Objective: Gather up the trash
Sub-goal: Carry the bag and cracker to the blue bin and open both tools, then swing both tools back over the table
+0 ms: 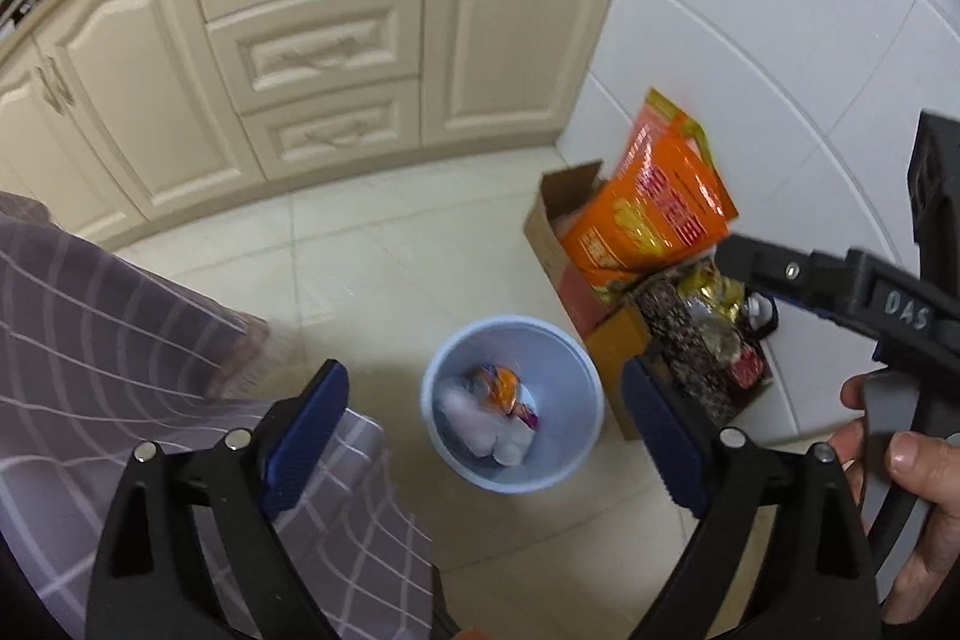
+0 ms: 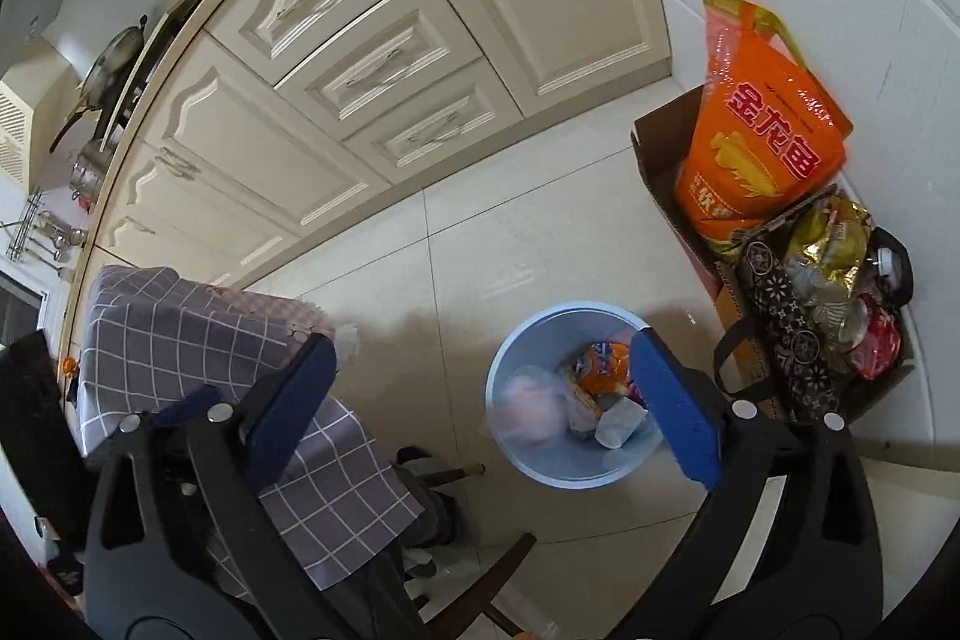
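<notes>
Both tools hang over the floor, pointed down at the pale blue bin (image 2: 576,394); the left gripper (image 1: 486,436) stands wide with nothing between its blue pads, and the right gripper (image 2: 480,400) is spread just as wide and just as empty. The trash (image 2: 591,391) sits in the bottom of the bin: an orange wrapper, a clear plastic bag, crumpled white paper; all of it looks light, soft and crushable, the film probably slippery, so a pinch on a bunched fold or a bag neck should serve better than a flat face. The bin itself looks like thin plastic, likely to tip if its rim is pulled. It stands on glossy cream floor tiles (image 2: 480,250), near the middle; far behind runs a row of cream cabinets (image 2: 384,58); to the right, against the white wall, cardboard boxes (image 2: 666,160) hold an orange sack (image 2: 756,142) and foil packets; on the near left a grey checked cloth (image 2: 180,340) drapes over furniture.
</notes>
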The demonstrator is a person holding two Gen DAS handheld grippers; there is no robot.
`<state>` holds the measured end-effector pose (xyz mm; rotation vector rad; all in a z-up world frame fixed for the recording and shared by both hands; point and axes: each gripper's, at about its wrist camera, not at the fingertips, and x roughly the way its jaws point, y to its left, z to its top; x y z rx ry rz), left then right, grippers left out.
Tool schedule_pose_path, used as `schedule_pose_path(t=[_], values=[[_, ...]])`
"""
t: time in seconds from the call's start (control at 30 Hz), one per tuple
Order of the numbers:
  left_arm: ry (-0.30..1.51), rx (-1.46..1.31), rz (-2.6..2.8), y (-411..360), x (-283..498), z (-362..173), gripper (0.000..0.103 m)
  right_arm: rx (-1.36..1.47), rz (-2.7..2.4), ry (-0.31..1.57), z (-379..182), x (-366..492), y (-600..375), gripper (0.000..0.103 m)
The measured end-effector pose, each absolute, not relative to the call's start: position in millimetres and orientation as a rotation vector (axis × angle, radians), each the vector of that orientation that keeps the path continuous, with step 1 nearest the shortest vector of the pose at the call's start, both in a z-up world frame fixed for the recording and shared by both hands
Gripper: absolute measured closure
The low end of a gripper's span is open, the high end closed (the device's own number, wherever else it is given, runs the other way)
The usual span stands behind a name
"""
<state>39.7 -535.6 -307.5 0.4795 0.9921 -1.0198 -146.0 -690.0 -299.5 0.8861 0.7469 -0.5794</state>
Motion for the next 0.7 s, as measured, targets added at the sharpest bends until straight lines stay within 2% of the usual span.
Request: schedule_pose_path(t=[0.7], values=[[0.710, 0.319, -0.963, -451.4, 50.6, -168.5, 0.011, 0.740, -0.484, 0.636, -209.5, -98.2, -644.0, 0.007]])
